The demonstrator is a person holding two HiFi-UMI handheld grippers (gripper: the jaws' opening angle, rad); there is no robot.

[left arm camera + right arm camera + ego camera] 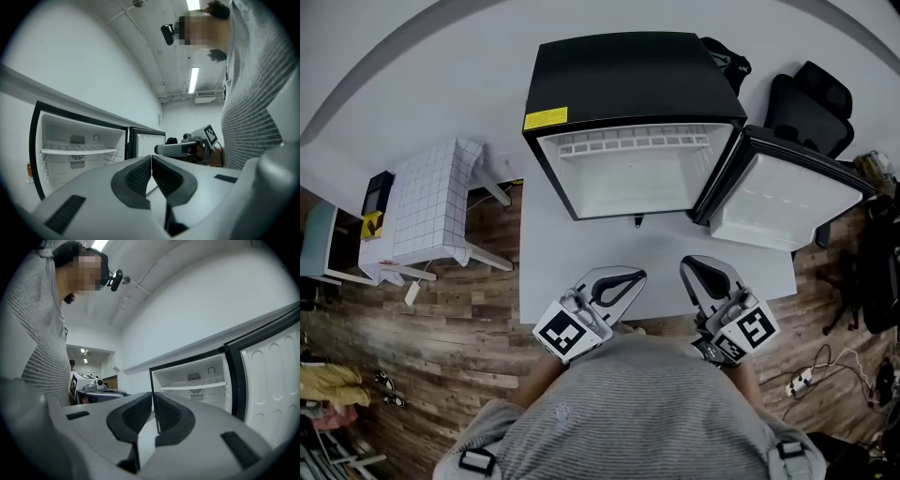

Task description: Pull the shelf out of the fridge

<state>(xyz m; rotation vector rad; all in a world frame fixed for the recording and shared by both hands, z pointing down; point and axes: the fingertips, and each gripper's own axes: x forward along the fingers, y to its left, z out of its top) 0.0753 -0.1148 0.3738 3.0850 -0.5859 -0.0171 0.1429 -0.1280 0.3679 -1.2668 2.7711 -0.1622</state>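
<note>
Grey bench (572,262) carries an open black fridge (628,80), white wire shelf (628,142) inside. Left gripper (632,275) and right gripper (695,264) fingers are closed, empty.

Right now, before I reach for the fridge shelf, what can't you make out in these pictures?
- Yellow label on the fridge top, head view: print too small to read.
- Fridge interior below the shelf, left gripper view: partly hidden by the left gripper.
- Door, right gripper view: cut off by the picture edge.

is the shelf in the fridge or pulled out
In: the shelf spans the inside of the open fridge, wall to wall.
</note>
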